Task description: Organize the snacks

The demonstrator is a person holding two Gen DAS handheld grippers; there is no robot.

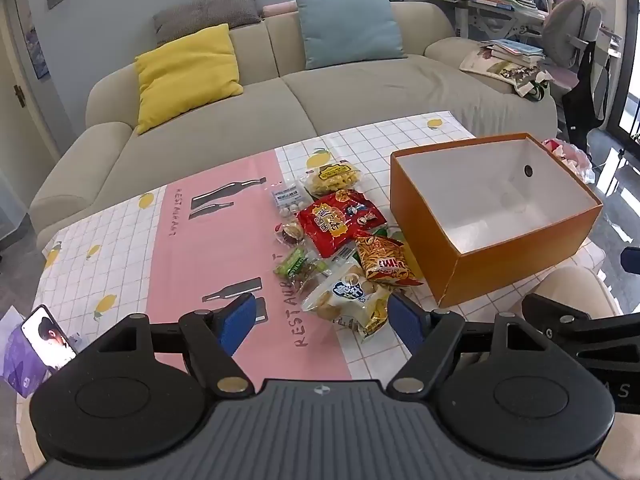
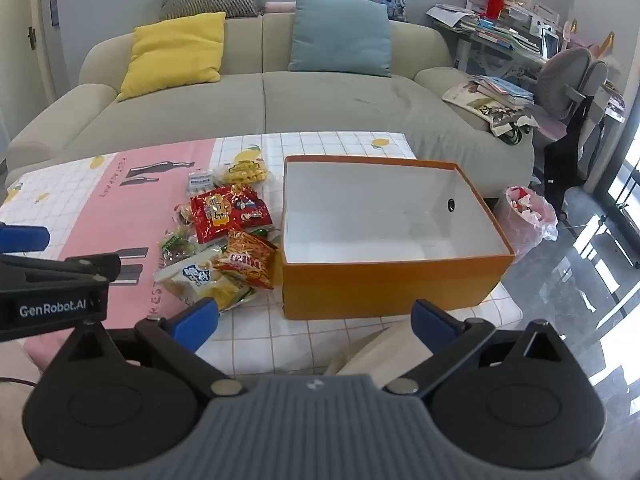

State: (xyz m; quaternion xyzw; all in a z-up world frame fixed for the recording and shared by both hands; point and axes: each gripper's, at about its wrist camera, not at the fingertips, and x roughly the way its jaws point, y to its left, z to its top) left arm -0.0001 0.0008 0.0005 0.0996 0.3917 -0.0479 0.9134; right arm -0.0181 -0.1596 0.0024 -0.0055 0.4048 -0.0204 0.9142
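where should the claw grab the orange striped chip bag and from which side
Take the orange striped chip bag by its crimped bottom edge nearest the camera, coming in low from the table's near side. It lies tilted on top of the pile beside the orange box, so that edge is free; the open left claw is closest.

The table (image 1: pixel 224 240) wears a pink and white checked cloth with lemon prints. Ahead of the left hand-held gripper (image 1: pixel 322 322) lies a heap of colourful plastic snack packets (image 1: pixel 340 236). To their right stands an open orange cardboard box (image 1: pixel 516 264), white inside.
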